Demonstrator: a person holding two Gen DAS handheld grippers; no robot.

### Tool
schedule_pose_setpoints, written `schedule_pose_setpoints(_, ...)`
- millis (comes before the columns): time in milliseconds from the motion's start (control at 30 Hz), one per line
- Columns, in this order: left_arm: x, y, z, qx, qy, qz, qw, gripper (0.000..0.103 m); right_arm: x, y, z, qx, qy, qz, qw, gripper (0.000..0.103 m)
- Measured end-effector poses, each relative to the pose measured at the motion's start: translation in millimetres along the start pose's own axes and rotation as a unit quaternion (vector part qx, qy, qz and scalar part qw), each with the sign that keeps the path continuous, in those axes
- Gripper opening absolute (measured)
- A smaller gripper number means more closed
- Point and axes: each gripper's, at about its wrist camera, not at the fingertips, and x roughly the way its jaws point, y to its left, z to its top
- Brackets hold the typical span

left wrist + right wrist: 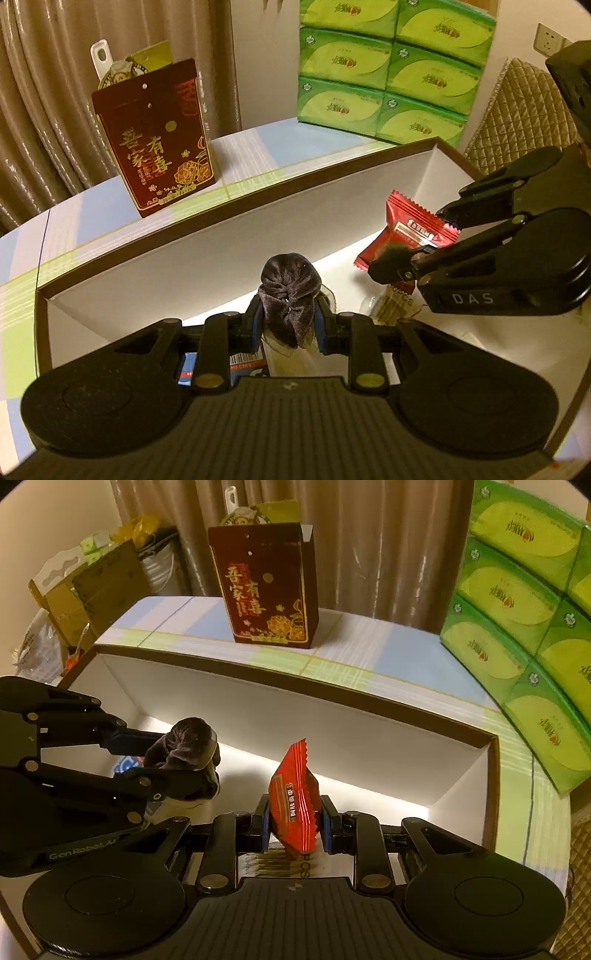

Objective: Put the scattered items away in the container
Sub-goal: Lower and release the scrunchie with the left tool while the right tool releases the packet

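Observation:
A white box with a brown rim (236, 205) (332, 698) lies open on the table. My left gripper (288, 325) (173, 760) hangs over its inside, shut on a dark purple velvet scrunchie (286, 284) (188, 746). To its right my right gripper (295, 818) (410, 254) is shut on a red snack packet (295, 794) (410, 229), which stands on edge between the pads. Both items hang above the box floor. Under the grippers lie a clear pack of sticks (391, 306) (273, 864) and a blue and white packet (247, 365).
A dark red gift box (159, 147) (269, 587) with gold writing stands behind the white box. Green tissue packs (388, 74) (524, 602) are stacked at the back right. A curtain, cardboard boxes (96, 587) and a quilted cushion (524, 114) surround the striped tablecloth (258, 158).

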Motion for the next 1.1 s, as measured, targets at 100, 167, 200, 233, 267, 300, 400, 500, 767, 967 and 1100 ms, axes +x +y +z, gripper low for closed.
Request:
schedule_pose_setpoints(100, 6.4, 2.1, 0.5, -0.004, 0.002, 0.003, 1.0, 0.023, 4.0, -0.9, 1.1, 0.002, 0.003, -0.002, 1.0, 0.023)
schedule_pose_setpoints(167, 9.8, 3.4, 1.2, -0.007, 0.002, 0.006, 1.0, 0.023, 6.0, -0.8, 1.8, 0.003, 0.002, -0.003, 1.0, 0.023)
schedule_pose_setpoints(200, 11.4, 4.1, 1.7, -0.009, 0.002, 0.006, 0.9999, 0.024, 6.7, -1.1, 2.1, 0.005, 0.003, -0.002, 1.0, 0.023)
schedule_pose_setpoints(233, 13.1, 4.9, 2.4, -0.012, 0.003, 0.007, 0.9999, 0.025, 7.2, -1.1, 2.3, 0.006, 0.003, -0.002, 1.0, 0.023)
schedule_pose_setpoints(267, 14.3, 5.6, 2.9, -0.015, 0.003, 0.007, 0.9999, 0.028, 7.2, -1.1, 2.1, 0.007, 0.002, -0.003, 1.0, 0.023)
schedule_pose_setpoints(300, 15.0, 6.0, 3.2, -0.018, 0.003, 0.01, 0.9998, 0.029, 7.5, -1.2, 2.0, 0.007, 0.002, -0.003, 1.0, 0.023)
schedule_pose_setpoints(400, 16.8, 7.0, 2.8, -0.021, 0.006, 0.016, 0.9996, 0.039, 7.1, -2.2, 1.5, 0.008, 0.001, -0.004, 1.0, 0.023)
schedule_pose_setpoints(500, 17.0, 6.7, 1.6, -0.015, 0.008, 0.021, 0.9996, 0.04, 6.5, -2.2, 1.0, 0.006, 0.0, -0.005, 1.0, 0.023)
schedule_pose_setpoints(767, 7.7, 8.0, 2.3, -0.012, -0.001, 0.03, 0.9995, 0.05, 5.3, -2.2, 1.0, 0.014, -0.017, -0.016, 1.0, 0.023)
schedule_pose_setpoints(967, -9.5, 9.3, -3.7, -0.026, -0.004, 0.039, 0.9989, 0.066, -2.8, -5.3, -0.3, 0.026, -0.033, -0.019, 0.999, 0.041)
schedule_pose_setpoints(1100, -22.0, 9.8, -7.2, -0.033, -0.006, 0.047, 0.9983, 0.07, -14.9, -5.1, -6.0, 0.019, -0.037, -0.012, 0.999, 0.045)
